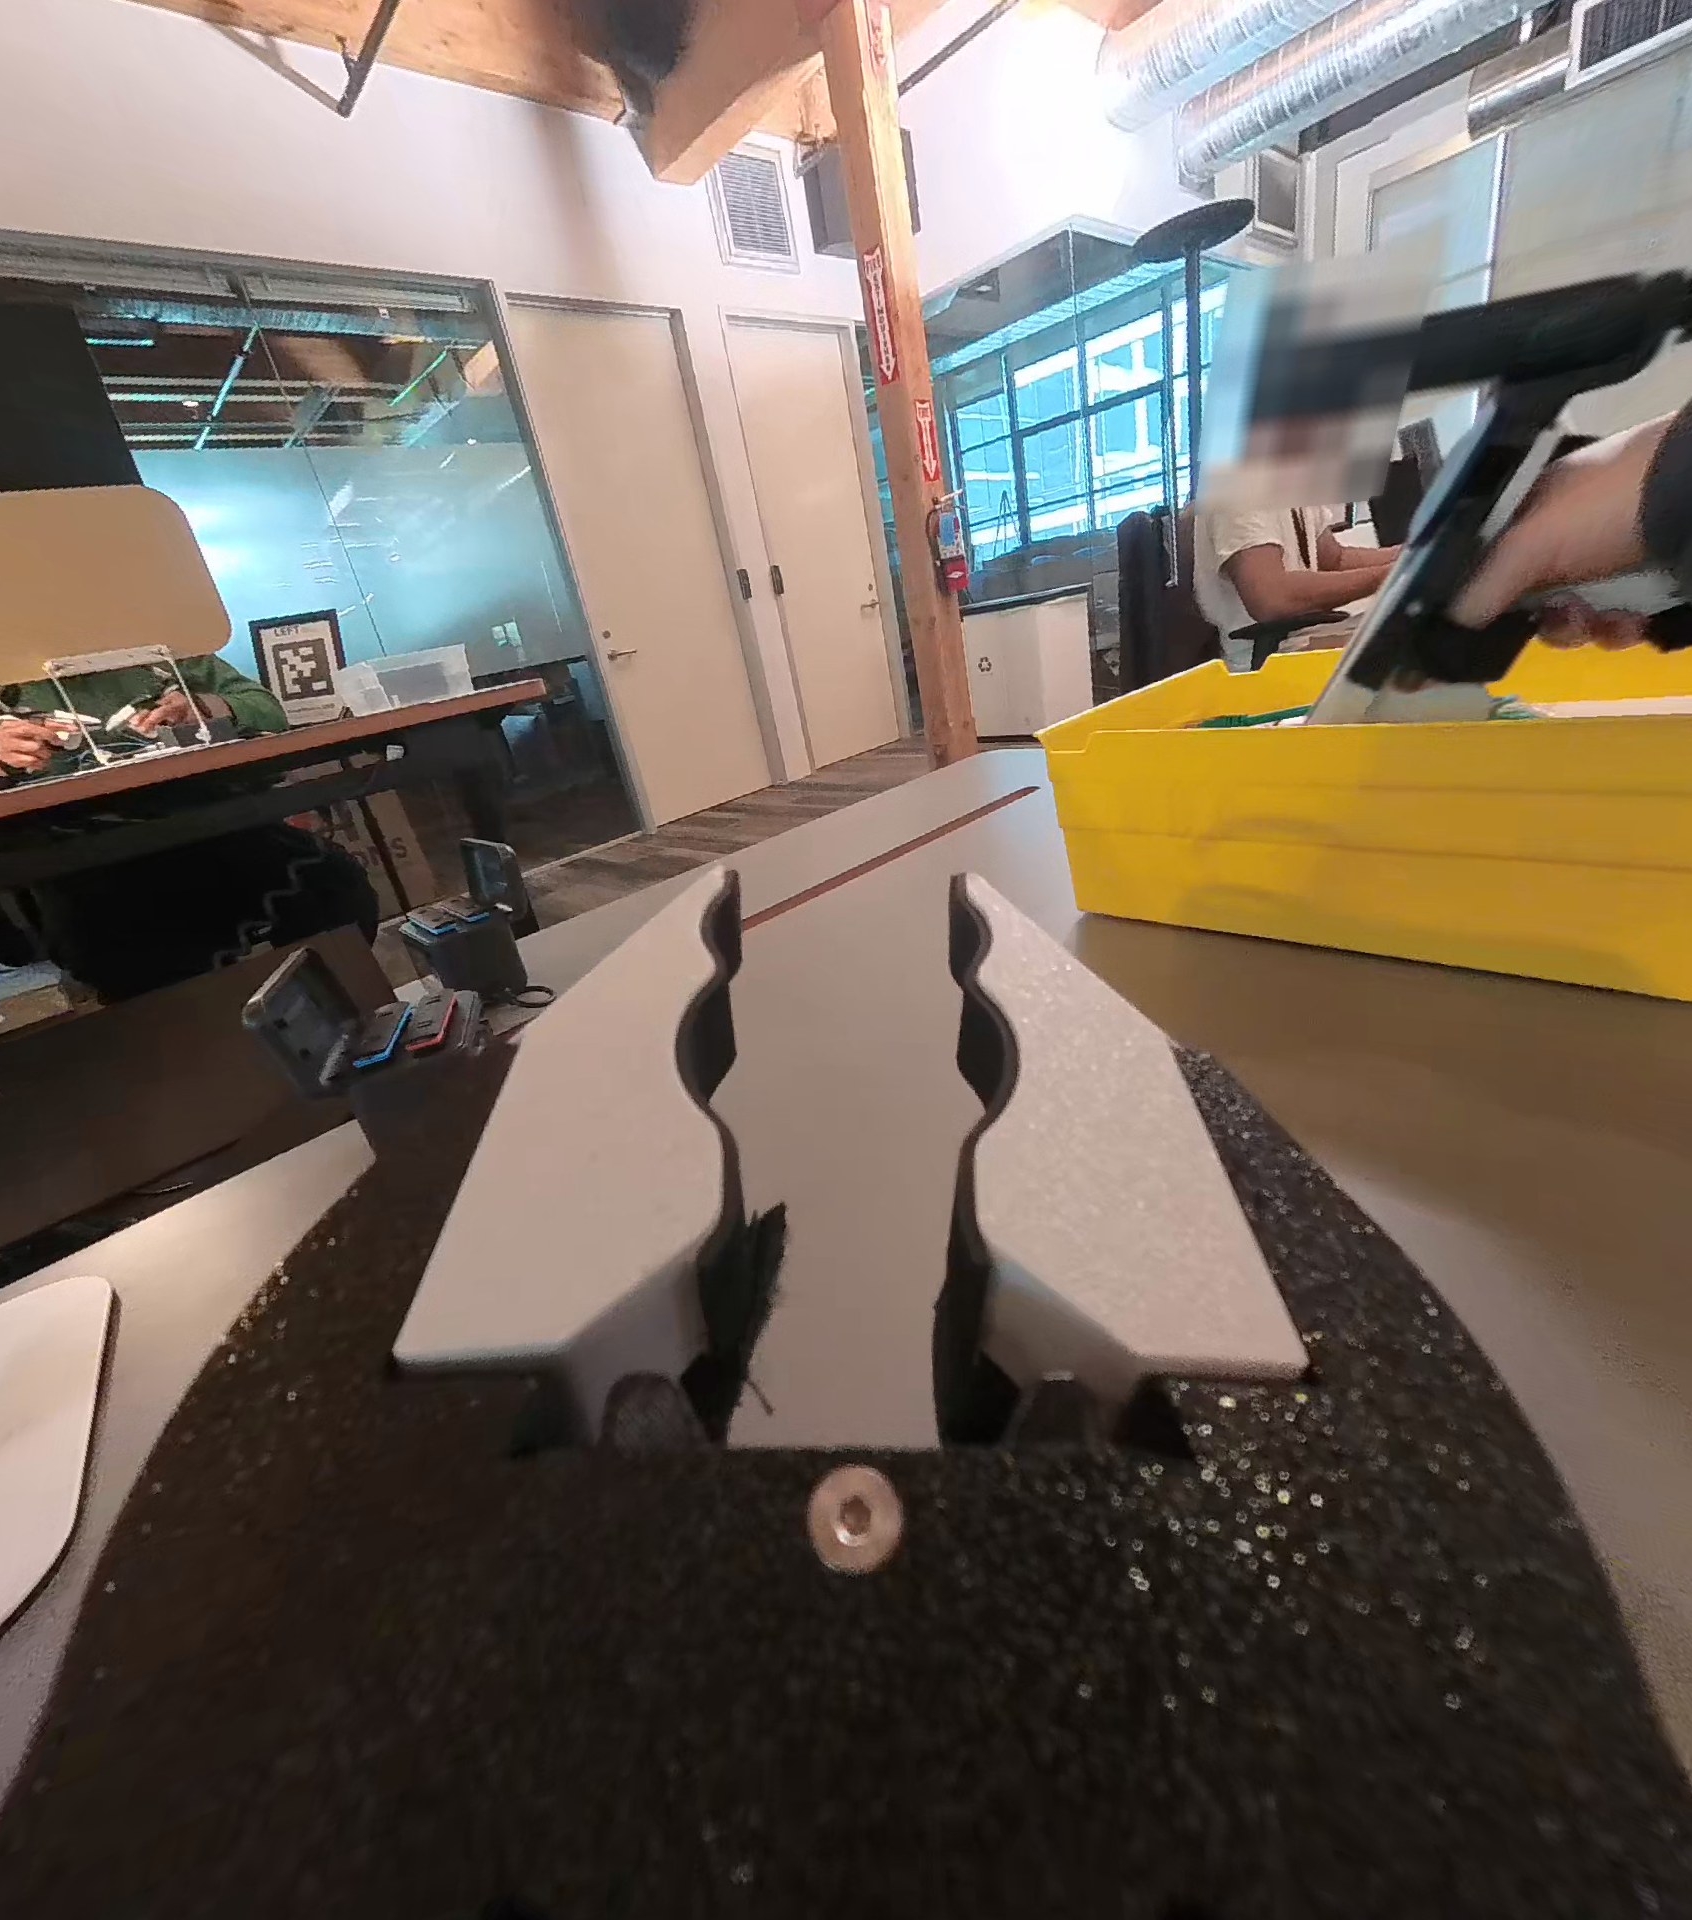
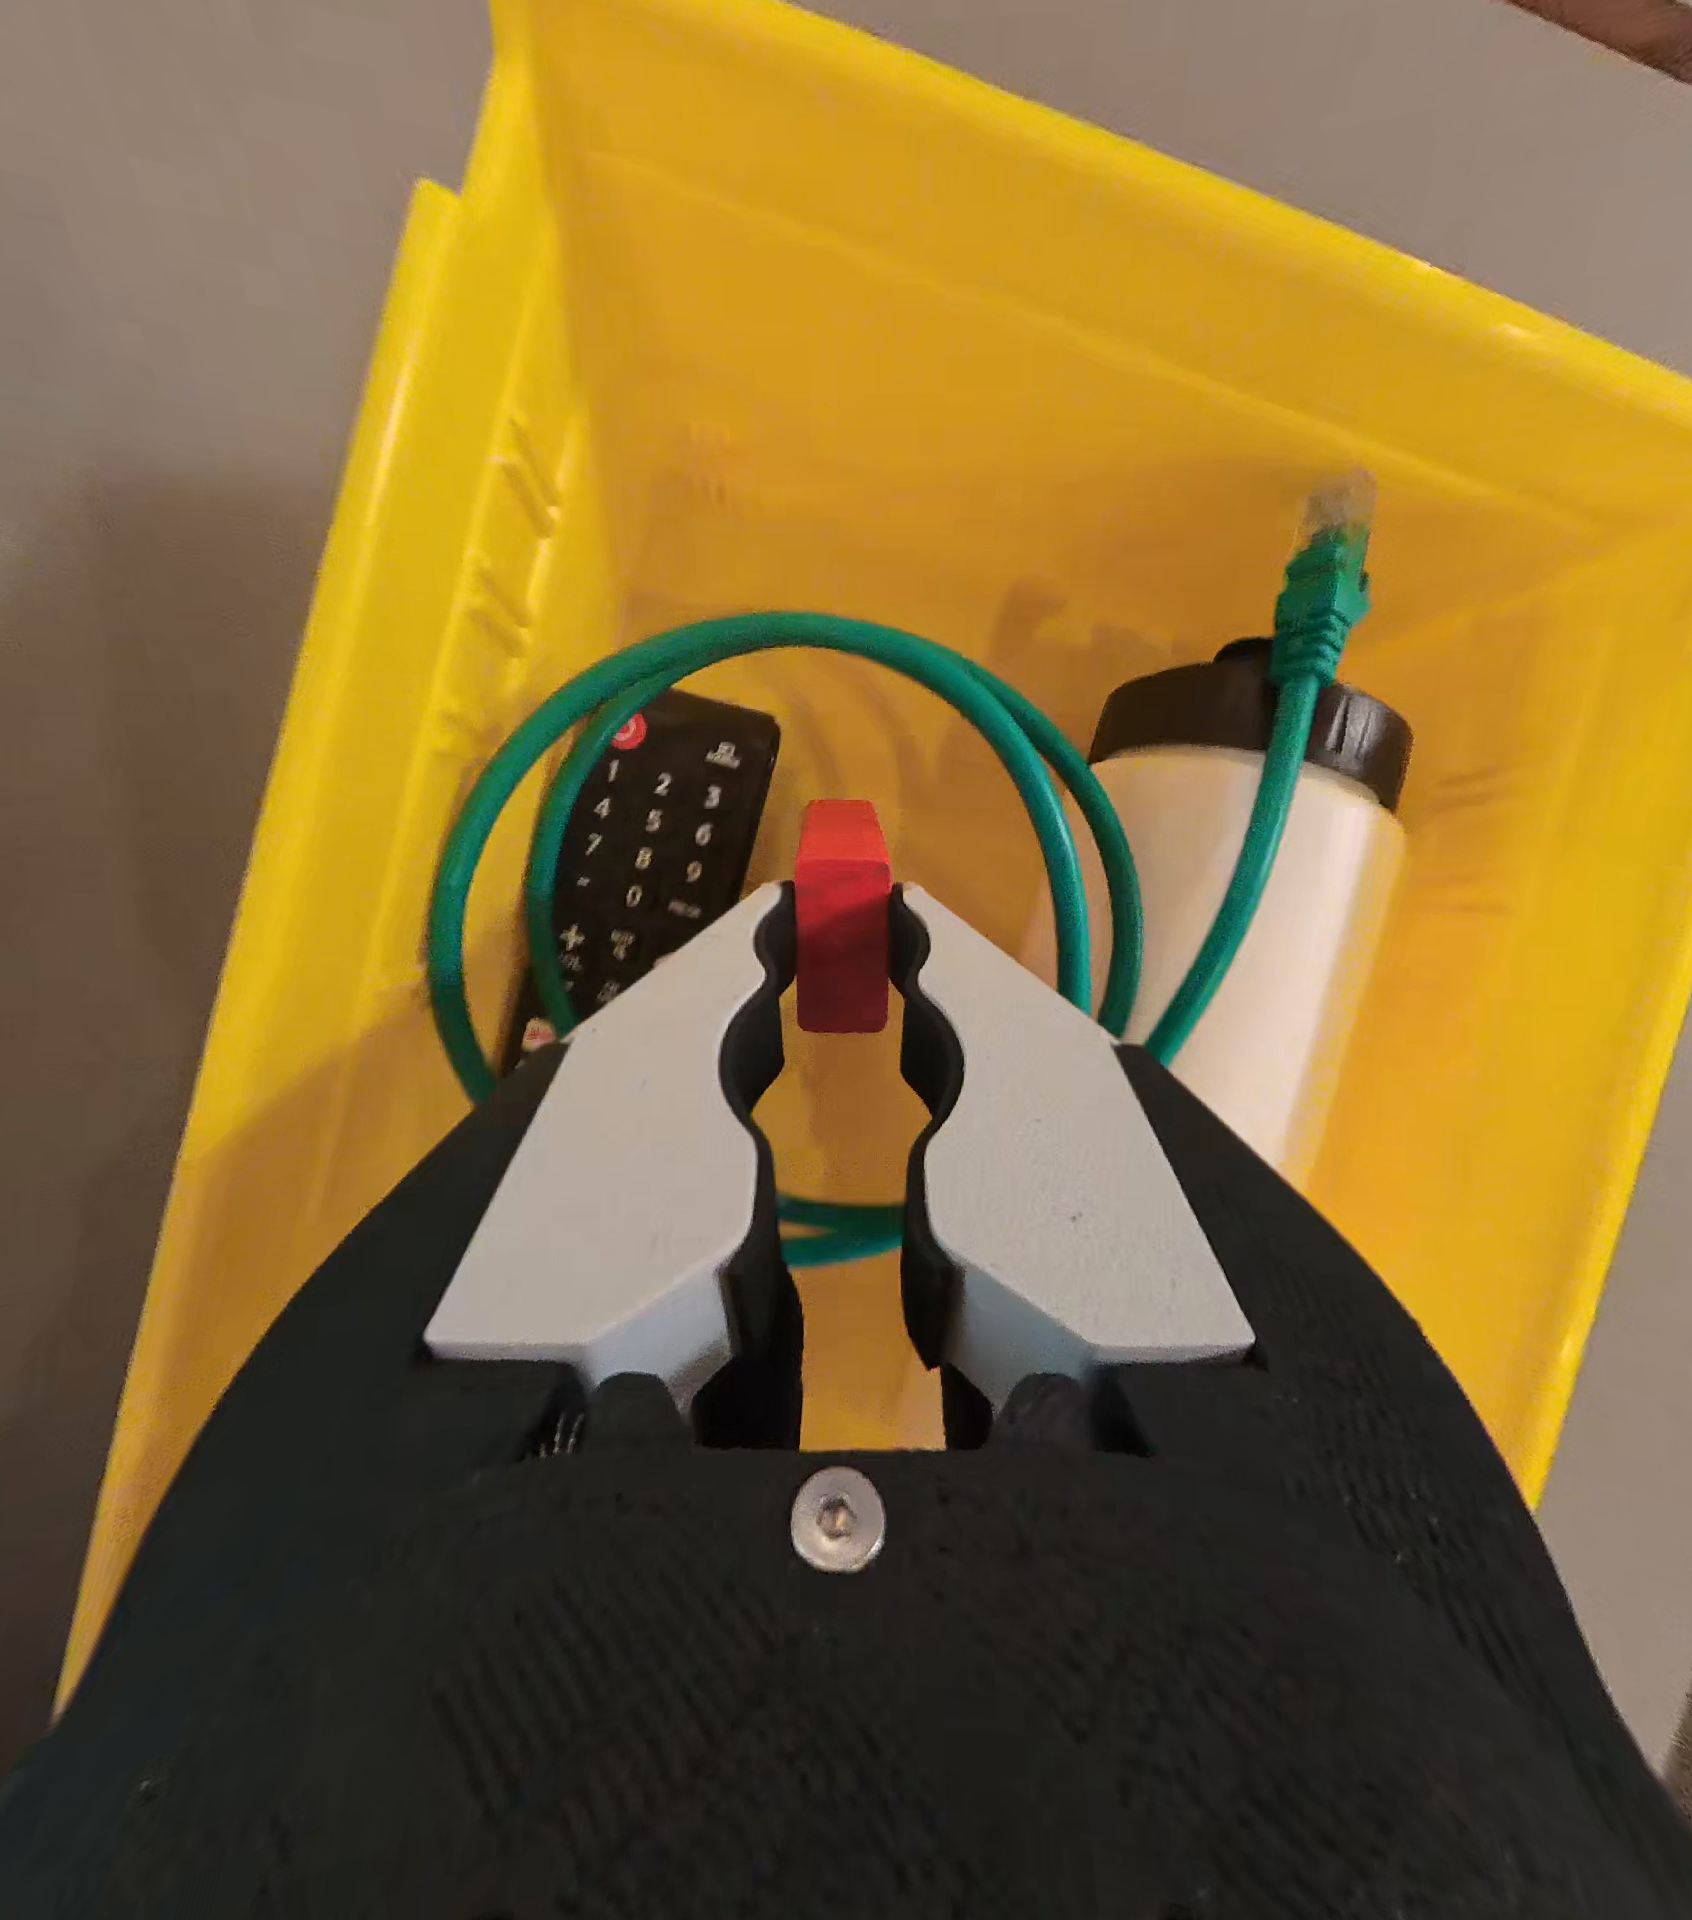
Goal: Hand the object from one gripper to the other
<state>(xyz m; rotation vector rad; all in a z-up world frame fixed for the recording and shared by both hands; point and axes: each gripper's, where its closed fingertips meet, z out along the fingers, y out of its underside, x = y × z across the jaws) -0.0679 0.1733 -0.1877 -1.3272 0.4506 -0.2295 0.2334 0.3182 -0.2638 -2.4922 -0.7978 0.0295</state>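
Left wrist view skims low across the table (image 1: 1444, 1195), level; right wrist view stares down, close, into the shared yellow bin (image 2: 925, 364).

Both grippers same build: black grainy plastic body w/ glittery flecks, one silver hex screw centred near the front edge. Left gripper (image 1: 847, 904) has 2 light grey wedge fingers (image 1: 593, 1143) w/ black wavy inner pads. Right gripper (image 2: 840, 894) has identical grey fingers (image 2: 634, 1153), black scalloped pads. In the left wrist view, the hand (image 1: 1548, 551) on the far gripper's black handle has a dark grey sleeve.
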